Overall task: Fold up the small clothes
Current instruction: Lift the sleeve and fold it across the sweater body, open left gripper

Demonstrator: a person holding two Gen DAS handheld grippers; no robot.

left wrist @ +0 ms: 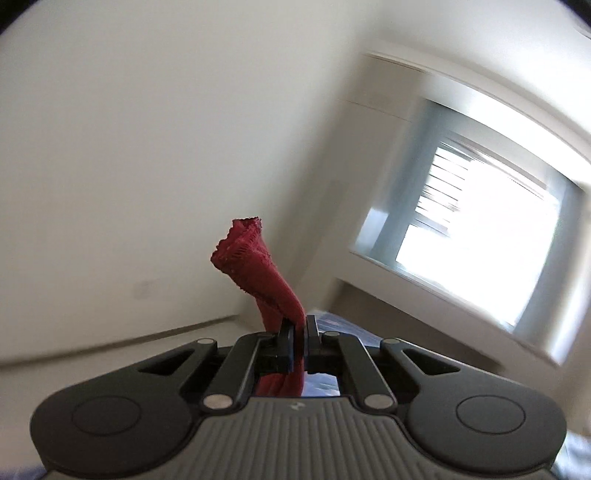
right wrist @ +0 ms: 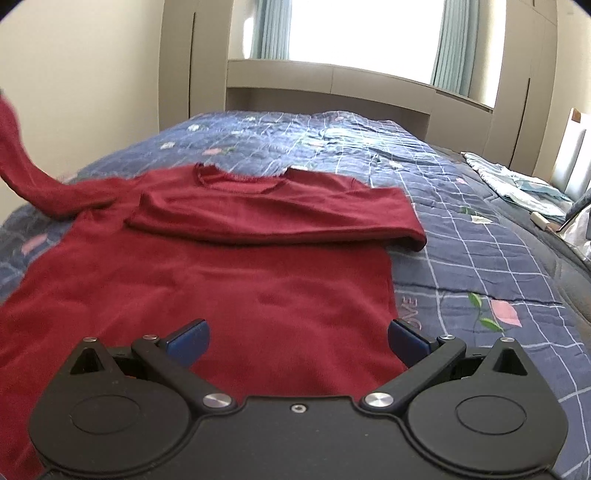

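A dark red long-sleeved sweater (right wrist: 207,280) lies flat on the bed, its right sleeve (right wrist: 273,218) folded across the chest. Its left sleeve (right wrist: 26,177) rises off the bed toward the upper left. My left gripper (left wrist: 300,325) is shut on that sleeve's cuff (left wrist: 251,258), which sticks up past the fingers, lifted high and facing the wall. My right gripper (right wrist: 297,332) is open and empty, hovering just above the sweater's lower body near its right edge.
The bed has a blue checked floral quilt (right wrist: 480,258). Folded light cloth (right wrist: 517,184) and small items lie at the bed's far right. A headboard shelf (right wrist: 332,85) and window (right wrist: 362,33) stand behind; a plain wall (left wrist: 147,147) is left.
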